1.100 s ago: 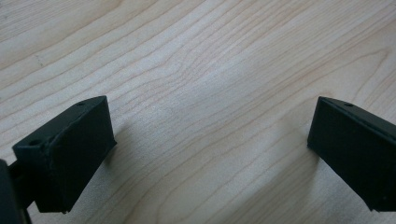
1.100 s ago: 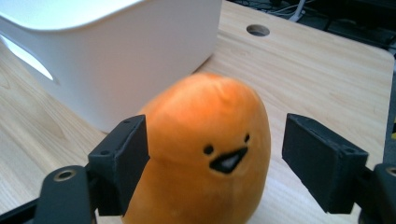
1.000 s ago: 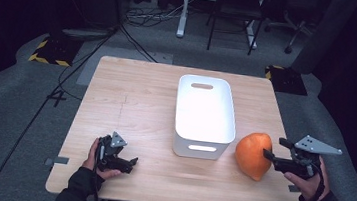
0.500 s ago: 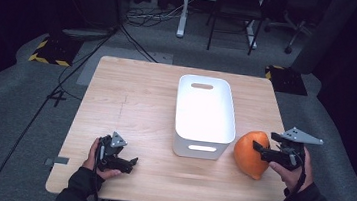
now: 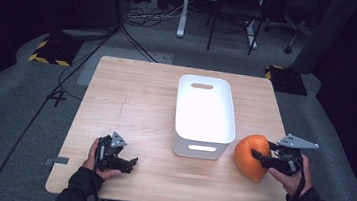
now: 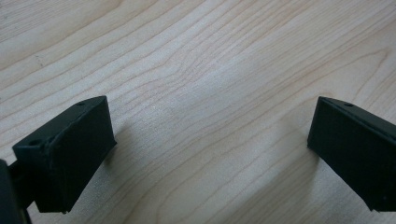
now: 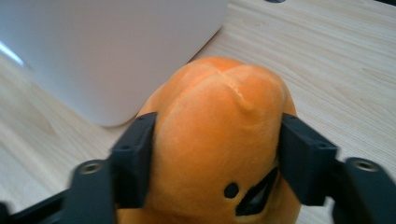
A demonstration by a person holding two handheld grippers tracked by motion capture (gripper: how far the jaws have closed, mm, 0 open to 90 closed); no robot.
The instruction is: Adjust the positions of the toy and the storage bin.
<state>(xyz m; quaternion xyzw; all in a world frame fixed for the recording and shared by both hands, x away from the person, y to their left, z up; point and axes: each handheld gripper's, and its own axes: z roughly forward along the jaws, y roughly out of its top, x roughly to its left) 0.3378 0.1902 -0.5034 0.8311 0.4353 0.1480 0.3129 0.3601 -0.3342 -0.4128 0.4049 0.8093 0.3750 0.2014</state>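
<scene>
A wooden table (image 5: pixel 135 106) is seen bearing a white bin (image 5: pixel 205 114) at its centre. An orange plush toy (image 5: pixel 249 156) is found just right of the bin, on the table. The right gripper (image 5: pixel 257 156), its jaws just closed inward, is clamped on the toy's sides. The left gripper (image 5: pixel 129 162) is held wide open over bare wood, nothing gripped.
</scene>
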